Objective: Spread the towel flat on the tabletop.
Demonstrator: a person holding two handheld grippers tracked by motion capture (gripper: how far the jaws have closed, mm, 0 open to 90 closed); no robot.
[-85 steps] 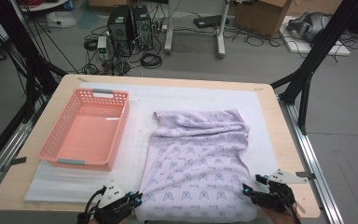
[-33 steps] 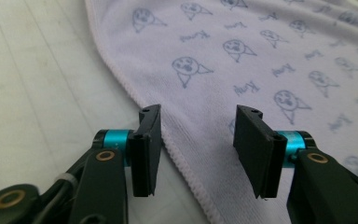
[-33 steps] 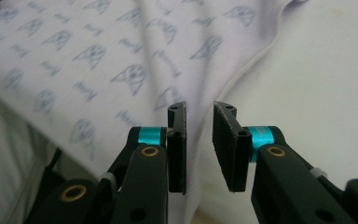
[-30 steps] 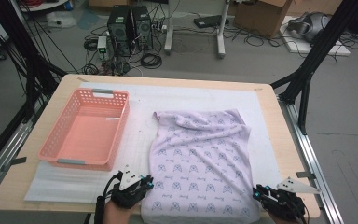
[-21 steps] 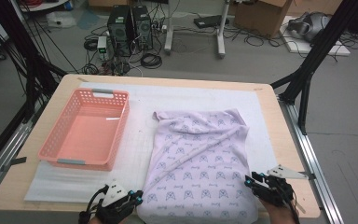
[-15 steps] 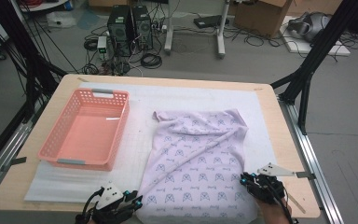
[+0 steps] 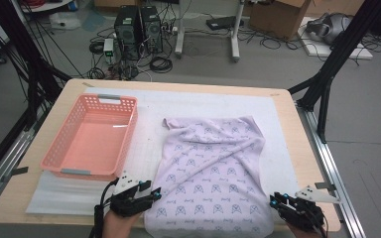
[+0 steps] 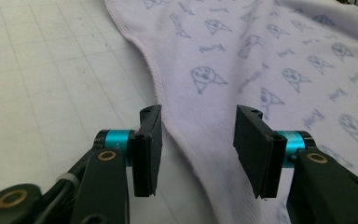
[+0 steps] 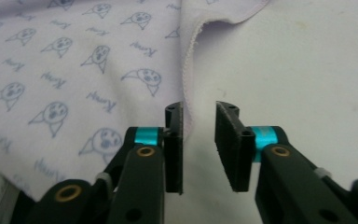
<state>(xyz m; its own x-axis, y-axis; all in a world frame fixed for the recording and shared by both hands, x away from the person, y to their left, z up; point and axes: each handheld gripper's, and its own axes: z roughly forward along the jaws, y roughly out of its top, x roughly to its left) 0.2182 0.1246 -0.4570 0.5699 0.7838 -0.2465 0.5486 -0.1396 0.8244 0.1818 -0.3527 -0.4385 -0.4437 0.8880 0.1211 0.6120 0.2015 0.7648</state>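
A pale lilac cloth point(image 7: 213, 168) printed with small cat faces lies spread on the white foam mat point(image 7: 144, 144), a diagonal crease across its upper half. My left gripper point(image 7: 155, 192) is at the cloth's near left edge. In the left gripper view its jaws point(image 8: 198, 116) have just been opening, and the cloth's hem point(image 8: 177, 126) lies loose between them, untouched by the pads. My right gripper point(image 7: 274, 200) is at the near right corner. Its jaws point(image 9: 200, 109) have also just been opening, and the cloth's point(image 9: 74, 60) stitched hem runs beside the left jaw.
A salmon-pink plastic basket point(image 7: 110, 98) stands on the mat to the left of the cloth. The wooden table's edge point(image 7: 302, 148) runs close to the right of the cloth. Black frame legs, computers and cables stand on the floor beyond.
Both grippers held the cloth's near edges and have let go. The right gripper shifted left, then back right. A diagonal crease has formed across the cloth.
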